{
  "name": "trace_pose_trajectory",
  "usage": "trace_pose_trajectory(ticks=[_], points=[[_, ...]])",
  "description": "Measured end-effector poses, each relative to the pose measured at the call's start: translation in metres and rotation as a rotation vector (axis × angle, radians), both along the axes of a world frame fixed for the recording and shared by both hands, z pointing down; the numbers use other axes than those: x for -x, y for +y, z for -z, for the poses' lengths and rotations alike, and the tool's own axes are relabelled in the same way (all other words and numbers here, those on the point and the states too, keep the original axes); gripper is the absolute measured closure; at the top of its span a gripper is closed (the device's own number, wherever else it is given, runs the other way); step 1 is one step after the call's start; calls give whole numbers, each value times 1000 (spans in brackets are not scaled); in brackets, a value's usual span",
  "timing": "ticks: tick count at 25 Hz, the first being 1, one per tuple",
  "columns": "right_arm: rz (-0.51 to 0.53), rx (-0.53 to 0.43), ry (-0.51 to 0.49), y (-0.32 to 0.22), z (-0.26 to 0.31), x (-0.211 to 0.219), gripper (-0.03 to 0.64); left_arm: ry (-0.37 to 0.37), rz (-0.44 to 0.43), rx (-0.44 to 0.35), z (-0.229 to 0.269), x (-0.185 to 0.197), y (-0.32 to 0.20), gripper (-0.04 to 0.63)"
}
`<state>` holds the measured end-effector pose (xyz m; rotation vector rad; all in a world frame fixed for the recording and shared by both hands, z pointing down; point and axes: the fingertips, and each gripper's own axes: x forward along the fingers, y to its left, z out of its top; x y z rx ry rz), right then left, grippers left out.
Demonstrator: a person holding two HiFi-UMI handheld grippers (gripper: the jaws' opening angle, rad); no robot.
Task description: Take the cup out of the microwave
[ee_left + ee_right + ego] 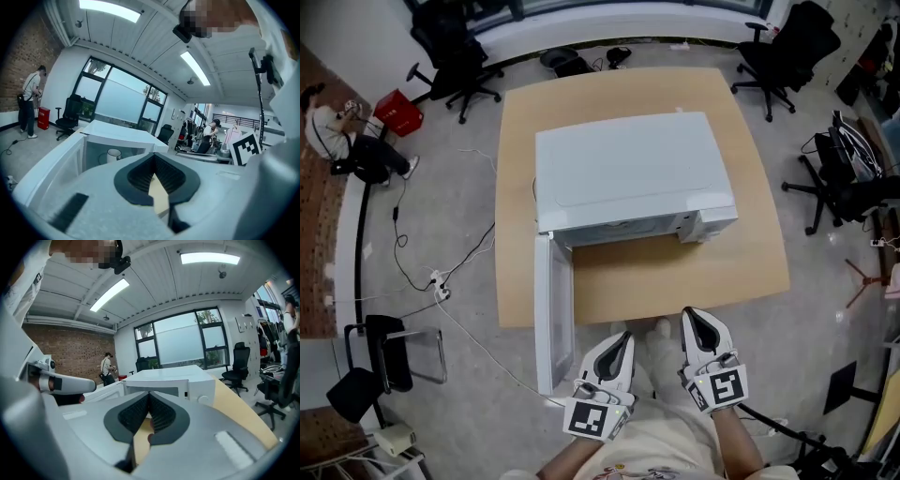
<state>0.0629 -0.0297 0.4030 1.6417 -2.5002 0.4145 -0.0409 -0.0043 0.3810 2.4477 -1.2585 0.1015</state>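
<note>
The cup (114, 155), pale and upright, stands on the floor of the microwave (628, 173) cavity, toward the left as the left gripper view shows it. Nothing touches it. In the head view it cannot be seen, because the oven's white top covers it.

The microwave sits on a wooden table (703, 272). Its door (553, 314) is swung wide open on the left side and sticks out past the table's near edge, toward the person. The cup is the only thing that shows inside the cavity.

The left gripper (620, 342) is just beside the door's free end, off the table. Its ribbed pads are pressed together at the tips with nothing between them, and only a sliver of tabletop shows through the gap lower down. The right gripper (701, 323) is close beside it, at the table's near edge. Its jaws are likewise closed tip to tip and hold nothing. Both grippers point toward the microwave's open front, well apart from the cup.

Farther out, black office chairs (778, 56) stand around the table. Cables (441, 281) trail over the grey floor on the left. A person (342, 141) is by the brick wall, next to a red box (398, 112).
</note>
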Motion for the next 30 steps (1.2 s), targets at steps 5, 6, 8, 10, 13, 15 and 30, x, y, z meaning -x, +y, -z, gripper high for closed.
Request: trace_pose_trajectory(ticks=[5, 6, 8, 10, 13, 15, 30], points=[[26, 10, 22, -33, -19, -1, 609, -18, 58, -2, -13, -6, -40, 594], [37, 23, 20, -36, -25, -1, 609, -8, 89, -15, -14, -7, -46, 594], [58, 38, 19, -40, -35, -2, 609, 7, 154, -63, -14, -7, -56, 594], [75, 44, 25, -47, -44, -6, 609, -3, 179, -95, -22, -11, -66, 497], [85, 61, 27, -54, -57, -15, 609, -21, 198, -85, -44, -16, -83, 414], [91, 79, 22, -58, -64, -14, 609, -41, 228, -83, -56, -12, -95, 379], [142, 98, 21, -97, -103, 1, 609, -205, 365, -165, -148, -2, -223, 120]])
